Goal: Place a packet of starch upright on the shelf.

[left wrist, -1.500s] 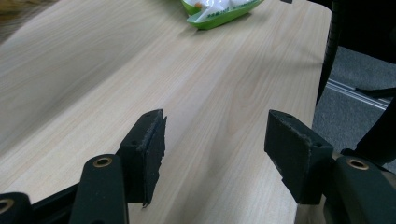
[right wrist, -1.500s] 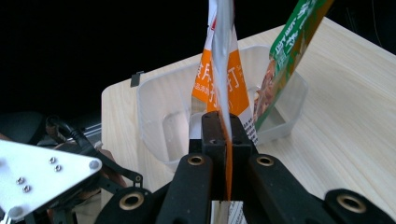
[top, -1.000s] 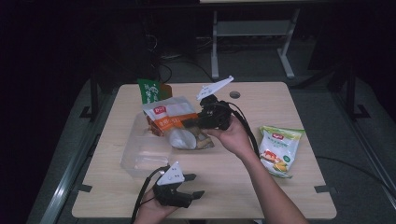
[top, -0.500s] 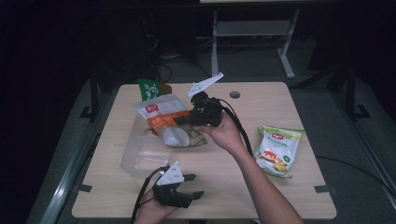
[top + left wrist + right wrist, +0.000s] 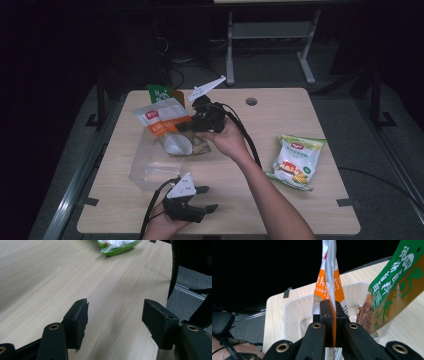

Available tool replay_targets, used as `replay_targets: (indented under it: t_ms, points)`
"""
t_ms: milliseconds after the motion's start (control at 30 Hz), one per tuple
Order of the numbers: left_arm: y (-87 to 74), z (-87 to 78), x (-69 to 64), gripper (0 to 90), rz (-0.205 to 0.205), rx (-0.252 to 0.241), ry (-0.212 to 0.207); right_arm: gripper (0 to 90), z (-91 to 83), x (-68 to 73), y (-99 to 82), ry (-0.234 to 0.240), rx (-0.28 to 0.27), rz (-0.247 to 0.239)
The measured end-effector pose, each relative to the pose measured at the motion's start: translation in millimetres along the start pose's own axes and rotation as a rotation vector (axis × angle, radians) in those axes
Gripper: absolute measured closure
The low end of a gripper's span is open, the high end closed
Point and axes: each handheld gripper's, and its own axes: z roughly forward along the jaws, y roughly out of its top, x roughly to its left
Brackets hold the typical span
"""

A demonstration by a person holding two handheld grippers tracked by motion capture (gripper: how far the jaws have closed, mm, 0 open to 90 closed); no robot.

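Observation:
My right gripper (image 5: pixel 194 124) is shut on the edge of an orange and white snack bag (image 5: pixel 161 121), which hangs above a clear plastic bin (image 5: pixel 150 167) on the left half of the table. In the right gripper view the jaws (image 5: pixel 331 307) pinch the bag's (image 5: pixel 329 282) thin seam, with the bin (image 5: pixel 294 315) right behind it. My left gripper (image 5: pixel 211 199) rests near the table's front edge, open with nothing in it. In the left gripper view its jaws (image 5: pixel 115 315) stand wide apart over bare wood.
A green and brown bag (image 5: pixel 160 92) (image 5: pixel 397 285) stands at the bin's far side and leans over its rim. A green and white chips bag (image 5: pixel 295 160) (image 5: pixel 117 246) lies on the right half. The wooden table (image 5: pixel 240 200) has a cable hole (image 5: pixel 251 101) at the back.
My right hand has carried the orange and white bag leftward, from the table's middle to over the clear bin. The left gripper has stayed where it was.

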Motion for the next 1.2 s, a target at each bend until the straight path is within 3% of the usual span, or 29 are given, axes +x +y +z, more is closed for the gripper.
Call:
replay_targets:
  t_ms: [433,667,967,1200]
  points:
    - [-1.0,-0.9,0.3,37.0,-0.008,-0.002,-0.002,89.8,32.9,-6.1,8.2,0.032,-0.010,0.035]
    - [-2.0,-3.3,3.6,37.0,0.010,0.019,0.001,89.8,50.0,-9.5,6.6,0.030,0.000,0.052]
    - [-3.7,-3.4,3.3,36.8,-0.003,0.016,0.002,89.8,72.7,-12.4,3.8,0.003,0.031,0.044]
    - [-4.9,-1.7,3.4,36.7,-0.013,0.018,0.000,89.8,90.7,-15.0,-2.1,0.023,0.018,0.076]
